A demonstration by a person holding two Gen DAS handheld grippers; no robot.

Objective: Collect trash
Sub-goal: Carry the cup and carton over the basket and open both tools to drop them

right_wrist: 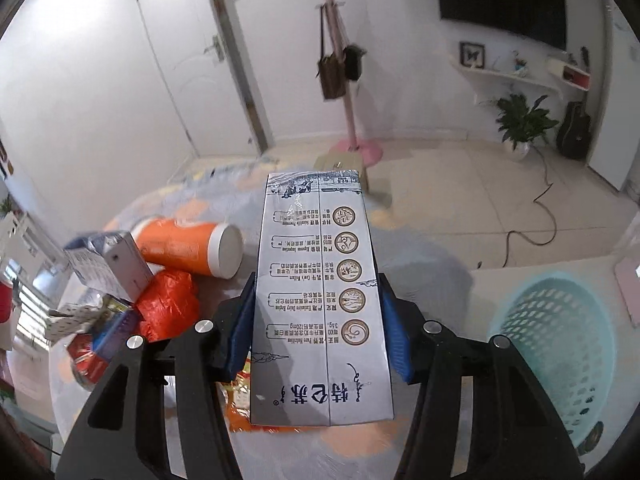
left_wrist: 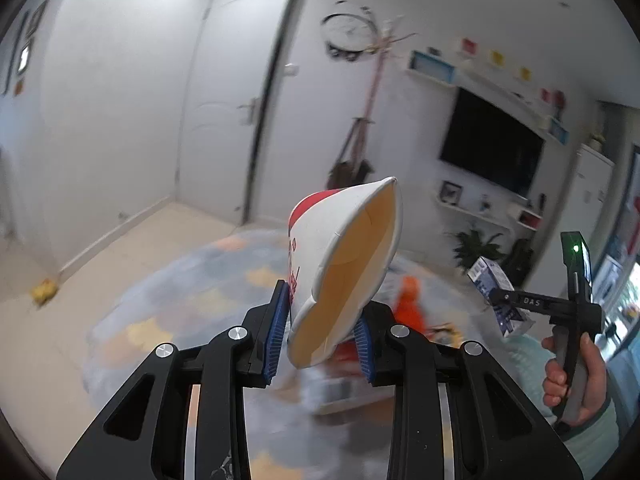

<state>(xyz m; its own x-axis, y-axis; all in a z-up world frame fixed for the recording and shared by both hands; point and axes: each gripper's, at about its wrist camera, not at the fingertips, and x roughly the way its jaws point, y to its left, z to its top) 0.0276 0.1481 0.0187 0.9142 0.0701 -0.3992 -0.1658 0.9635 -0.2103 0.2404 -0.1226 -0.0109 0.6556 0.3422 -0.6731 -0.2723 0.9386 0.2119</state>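
Note:
My left gripper (left_wrist: 322, 320) is shut on a squashed white and red paper cup (left_wrist: 344, 264), held up in the air with its mouth facing me. My right gripper (right_wrist: 320, 320) is shut on a silver milk carton (right_wrist: 320, 300), held lengthwise between the blue pads. In the left wrist view the right gripper (left_wrist: 520, 304) shows at the right with the carton (left_wrist: 496, 292) in it. On the round table lie an orange cup (right_wrist: 188, 246), a crumpled orange-red wrapper (right_wrist: 168, 304), a second carton (right_wrist: 108, 268) and several small wrappers (right_wrist: 88, 340).
A teal perforated basket (right_wrist: 556, 340) stands on the floor at the lower right. A pink coat stand (right_wrist: 344, 60) with bags, a potted plant (right_wrist: 520, 124), a floor cable (right_wrist: 536, 216) and a cardboard box (right_wrist: 340, 162) lie beyond. A yellow scrap (left_wrist: 45, 290) lies by the wall.

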